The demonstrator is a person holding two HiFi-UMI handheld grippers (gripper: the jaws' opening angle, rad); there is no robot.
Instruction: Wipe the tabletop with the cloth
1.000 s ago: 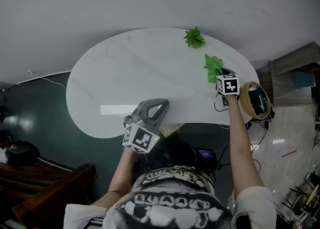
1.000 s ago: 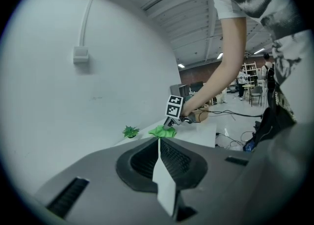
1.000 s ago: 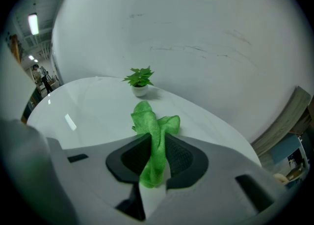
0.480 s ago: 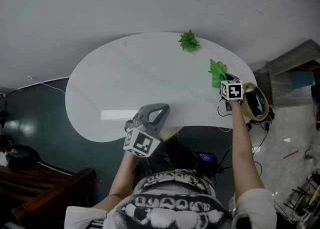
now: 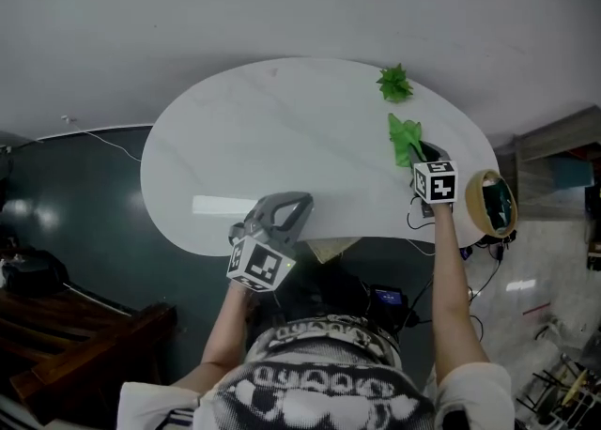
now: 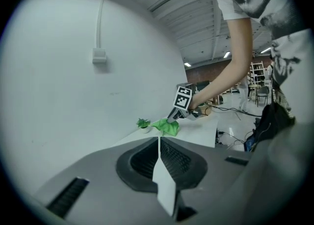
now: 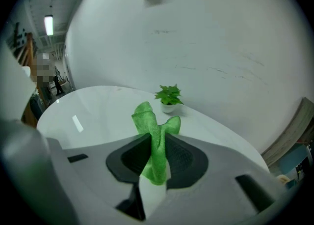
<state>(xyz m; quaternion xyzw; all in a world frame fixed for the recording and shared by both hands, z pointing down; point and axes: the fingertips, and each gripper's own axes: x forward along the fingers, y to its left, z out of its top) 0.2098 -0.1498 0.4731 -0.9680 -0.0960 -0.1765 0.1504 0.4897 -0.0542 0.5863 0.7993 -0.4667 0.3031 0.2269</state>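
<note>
A green cloth (image 5: 405,137) lies bunched on the right part of the white oval tabletop (image 5: 263,151). My right gripper (image 5: 420,150) is shut on the green cloth (image 7: 153,140), which sticks up from between its closed jaws. The cloth (image 6: 167,126) and the right gripper (image 6: 174,114) also show far off in the left gripper view. My left gripper (image 5: 293,205) sits over the table's near edge, jaws pressed together on nothing (image 6: 159,143).
A small potted green plant (image 5: 394,83) stands at the table's far right edge; the same plant (image 7: 168,98) is just beyond the cloth. A round tan basket (image 5: 490,204) sits on the floor to the right. Cables (image 5: 418,222) hang off the table's near right edge.
The view has shifted, so the table and plant sit further right in the frame. The right gripper still holds the cloth near the plant. The left gripper has barely moved.
</note>
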